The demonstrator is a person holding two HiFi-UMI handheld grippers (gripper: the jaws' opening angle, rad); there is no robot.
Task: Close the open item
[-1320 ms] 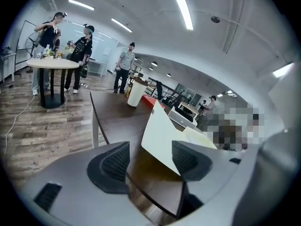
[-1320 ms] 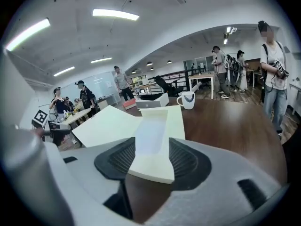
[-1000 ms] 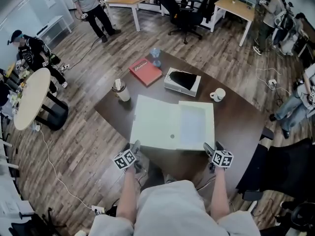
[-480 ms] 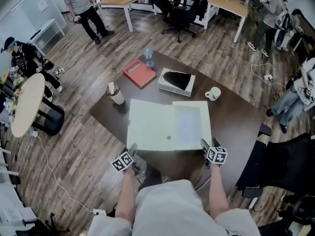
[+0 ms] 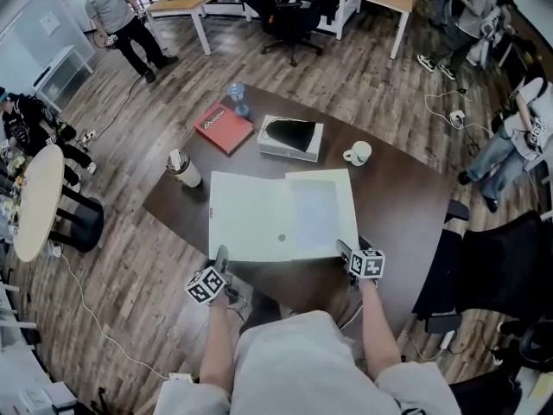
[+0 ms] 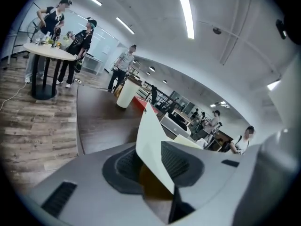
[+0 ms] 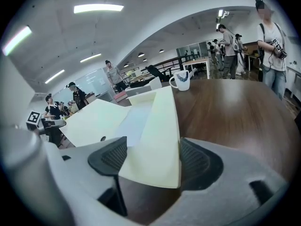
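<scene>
A flat pale box (image 5: 259, 219) lies open on the dark table (image 5: 397, 206), its lid flap spread to the left and its tray (image 5: 315, 210) to the right. My left gripper (image 5: 221, 258) is at the flap's near left corner. In the left gripper view the thin flap (image 6: 150, 140) stands between the closing jaws (image 6: 150, 164), with a gap on the left pad's side. My right gripper (image 5: 344, 249) is at the near right corner. Its jaws (image 7: 149, 161) are closing around the tray's side wall (image 7: 157, 140), which nearly fills the gap.
Behind the box stand a paper cup (image 5: 183, 169), a red book (image 5: 223, 128), a water bottle (image 5: 236, 96), a white case with a black inside (image 5: 290, 137) and a mug (image 5: 356, 154). A black chair (image 5: 484, 266) is at the table's right. People stand and sit around the room.
Both grippers have moved forward onto the box's near corners. The left jaws have narrowed around the flap's corner. The box itself lies as before.
</scene>
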